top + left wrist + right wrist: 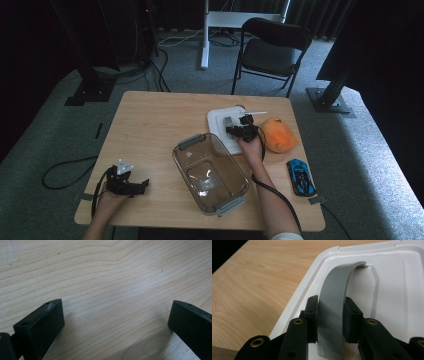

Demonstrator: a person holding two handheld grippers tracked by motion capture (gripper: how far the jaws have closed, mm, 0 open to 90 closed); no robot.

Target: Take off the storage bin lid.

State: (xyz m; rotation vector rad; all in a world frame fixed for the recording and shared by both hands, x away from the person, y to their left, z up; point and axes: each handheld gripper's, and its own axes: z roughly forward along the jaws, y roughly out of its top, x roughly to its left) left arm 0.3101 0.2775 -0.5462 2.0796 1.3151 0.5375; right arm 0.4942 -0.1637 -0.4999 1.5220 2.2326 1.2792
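Jaws of the right gripper (331,320) clamp the grey handle (335,297) on the white lid (392,290); left gripper (116,322) jaws stand apart over the table (105,277).

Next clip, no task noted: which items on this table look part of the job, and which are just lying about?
In play, judging by the grip:
- white plastic lid
- its grey arched handle, clamped by the right gripper
- probably the clear glass container

Lying about:
- orange round soft object
- blue toy car
- left gripper, open on bare wood

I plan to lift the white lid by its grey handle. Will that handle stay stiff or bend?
The grey strap handle on the white plastic lid probably flexes: it already arches thinly. The right tongs, shut across it, may slip on its smooth-looking surface. The lid looks light.
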